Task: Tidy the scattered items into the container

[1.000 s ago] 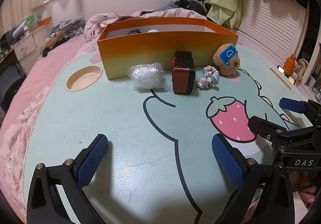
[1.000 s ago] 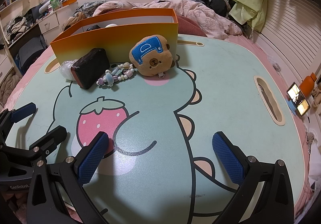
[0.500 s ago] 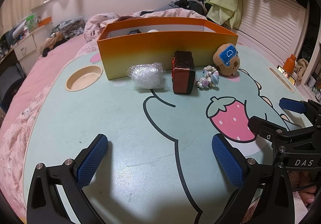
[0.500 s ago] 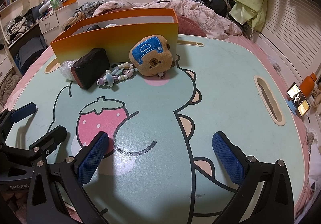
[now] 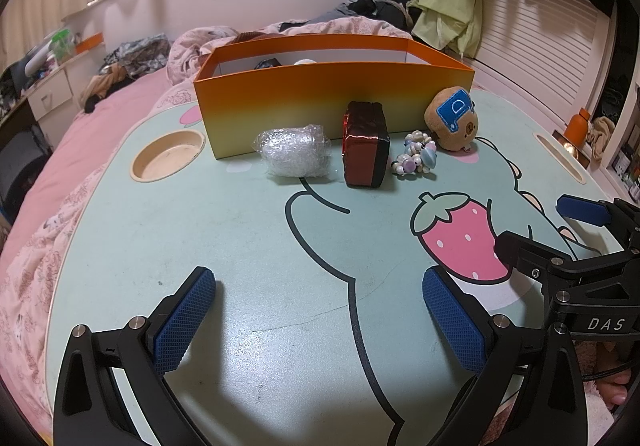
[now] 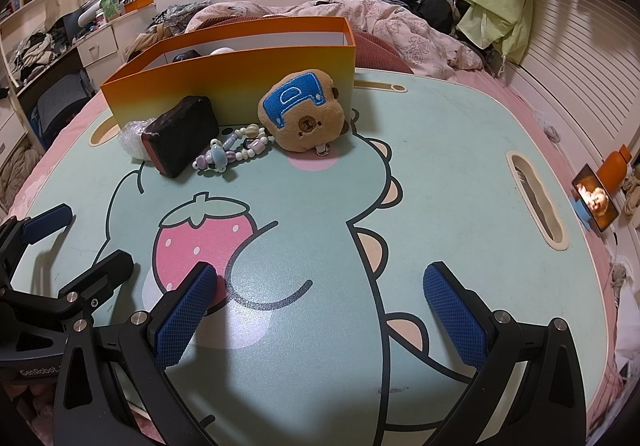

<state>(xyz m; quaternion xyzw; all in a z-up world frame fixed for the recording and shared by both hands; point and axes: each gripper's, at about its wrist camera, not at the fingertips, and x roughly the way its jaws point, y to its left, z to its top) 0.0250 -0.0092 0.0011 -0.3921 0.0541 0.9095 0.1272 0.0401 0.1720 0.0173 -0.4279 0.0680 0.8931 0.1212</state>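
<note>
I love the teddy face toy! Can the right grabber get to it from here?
Probably yes. The right gripper is open and empty, and only bare table lies between it and the plush bear. The bead string sits just beside it, not in front.

A cardboard box (image 5: 332, 102) is standing at the far side of the counter (image 5: 248, 246), and four things are lying in a row just before its front wall: a bubble-wrap bundle (image 5: 294, 152) at the left, then a small pouch (image 5: 366, 144), then a bead bracelet (image 5: 416, 158), then a plush bear head (image 5: 452, 118) at the right end, leaning near the box corner (image 6: 306, 114)
</note>
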